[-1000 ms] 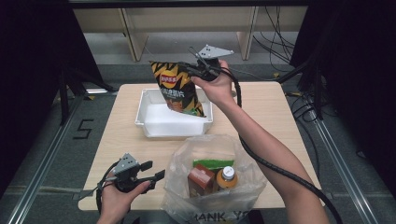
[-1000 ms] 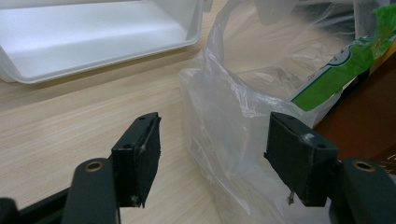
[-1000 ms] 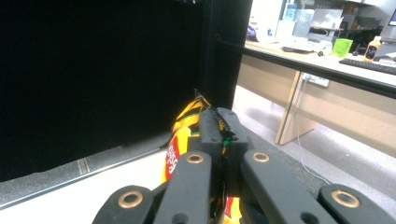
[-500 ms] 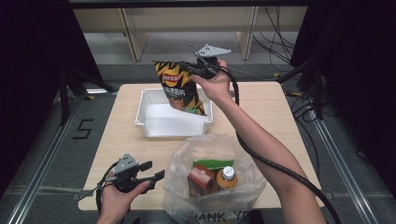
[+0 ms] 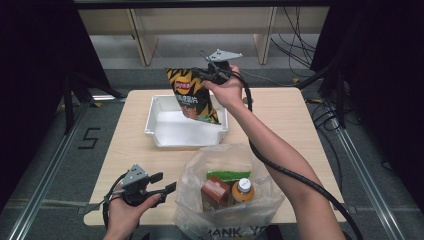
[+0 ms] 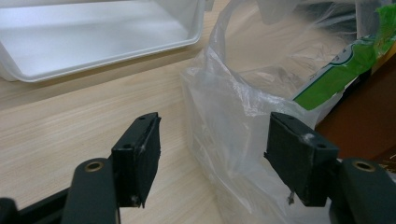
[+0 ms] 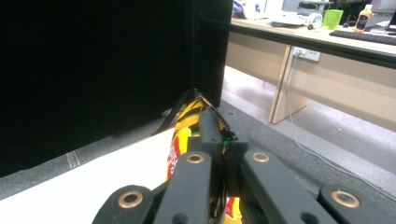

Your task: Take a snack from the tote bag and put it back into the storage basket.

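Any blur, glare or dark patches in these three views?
High view: sharp on the table, black at both sides. Left gripper view: the bin glares white, and the near fingers are soft. Right gripper view: the left half is black, and the chip bag is blurred.

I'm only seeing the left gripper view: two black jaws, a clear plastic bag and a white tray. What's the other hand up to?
Observer: The right gripper is shut on the top edge of a chip bag, holding it in the air above the white tray.
Operator: What's that brown thing inside the plastic bag?
Observer: From the high view it's a brown carton, with an orange bottle standing right beside it in the plastic bag.
Operator: Is my gripper gripping the bag?
Observer: No. The left gripper sits open at the table's near edge, jaws pointing at the bag's side.
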{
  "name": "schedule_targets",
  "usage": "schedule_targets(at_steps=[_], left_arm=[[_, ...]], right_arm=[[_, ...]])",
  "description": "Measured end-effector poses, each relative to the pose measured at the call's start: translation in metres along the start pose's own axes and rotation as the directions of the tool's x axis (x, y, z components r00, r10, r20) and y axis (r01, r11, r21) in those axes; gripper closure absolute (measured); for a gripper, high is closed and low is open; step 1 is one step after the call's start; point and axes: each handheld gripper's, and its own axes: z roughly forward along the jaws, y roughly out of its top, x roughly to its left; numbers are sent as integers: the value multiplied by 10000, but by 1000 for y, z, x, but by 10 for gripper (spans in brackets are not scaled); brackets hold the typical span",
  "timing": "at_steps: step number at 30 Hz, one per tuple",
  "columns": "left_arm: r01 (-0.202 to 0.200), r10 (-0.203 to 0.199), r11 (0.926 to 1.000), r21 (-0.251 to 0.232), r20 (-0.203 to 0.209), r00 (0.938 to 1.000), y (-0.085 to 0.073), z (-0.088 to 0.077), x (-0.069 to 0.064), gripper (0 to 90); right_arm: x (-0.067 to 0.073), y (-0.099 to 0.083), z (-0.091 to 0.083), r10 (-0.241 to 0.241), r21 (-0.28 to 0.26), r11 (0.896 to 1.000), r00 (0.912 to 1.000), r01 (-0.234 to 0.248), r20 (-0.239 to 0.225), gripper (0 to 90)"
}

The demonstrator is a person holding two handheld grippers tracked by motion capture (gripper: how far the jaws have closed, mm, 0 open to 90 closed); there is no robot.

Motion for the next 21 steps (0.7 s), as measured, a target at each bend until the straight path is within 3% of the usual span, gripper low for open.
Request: schedule_targets(at_steps=[14, 15, 21], left_arm=[[138, -138, 9999, 24, -23, 9999, -1, 0, 0, 347], [-40, 40, 10000, 31, 17, 10000, -1, 0, 0, 347], [7, -7, 10000, 49, -39, 10000, -1, 0, 0, 347]], right_arm=[[-8, -7, 15, 231, 383, 9990, 9996, -237, 179, 900], [-8, -7, 16, 224, 358, 9991, 9997, -228, 117, 900], [-10, -8, 20, 288, 581, 9979, 9995, -294, 103, 900]])
